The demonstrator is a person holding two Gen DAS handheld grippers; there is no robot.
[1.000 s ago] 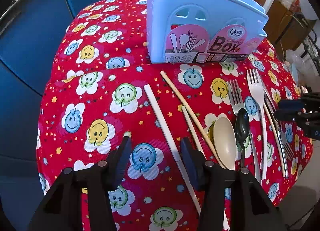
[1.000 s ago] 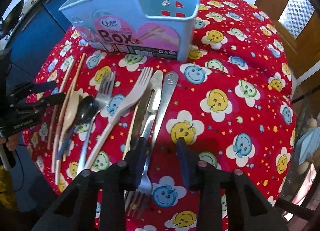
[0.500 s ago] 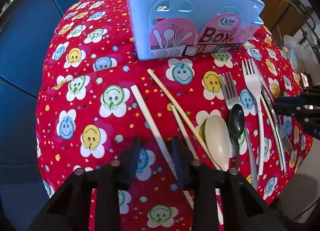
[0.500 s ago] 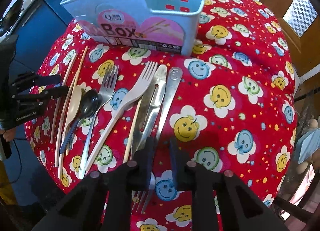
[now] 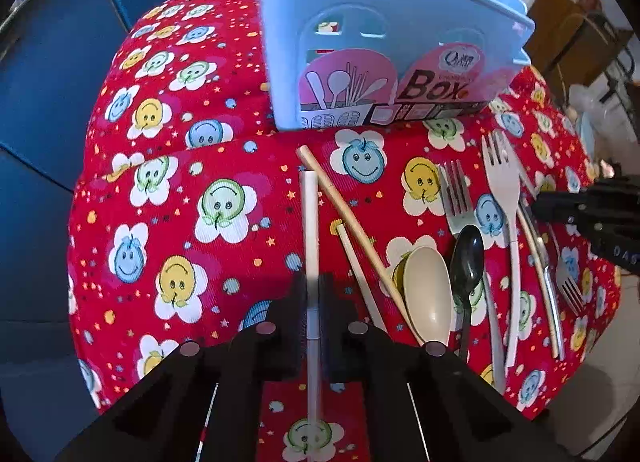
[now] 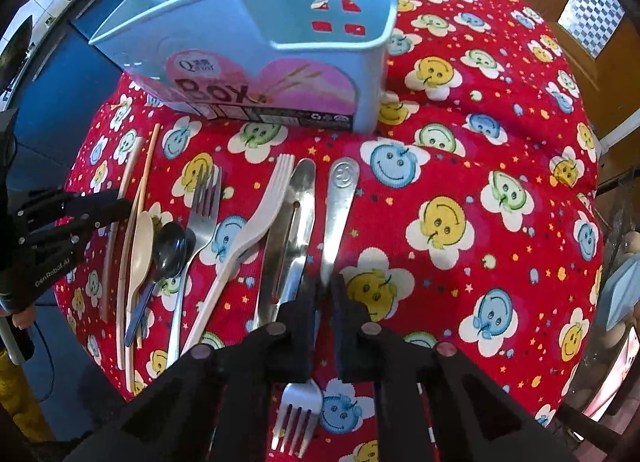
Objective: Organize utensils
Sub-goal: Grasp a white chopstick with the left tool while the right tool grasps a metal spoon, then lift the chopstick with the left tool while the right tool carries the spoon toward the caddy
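Both sets of jaws just closed: we see the left hand-held gripper (image 5: 314,294) clamped on the white chopstick (image 5: 310,221), frame centre, and the right hand-held gripper (image 6: 325,294) pinching the steel fork (image 6: 334,217). Blue utensil box (image 5: 360,41) sits top centre on the bench (image 5: 160,221).

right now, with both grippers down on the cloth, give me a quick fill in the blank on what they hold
1. The left gripper is shut on a white ____.
2. The right gripper is shut on a metal ____ whose tines point toward the camera.
3. The box behind the utensils is light ____.
4. The black spoon lies just right of a ____ spoon.

Missing: chopstick; fork; blue; beige
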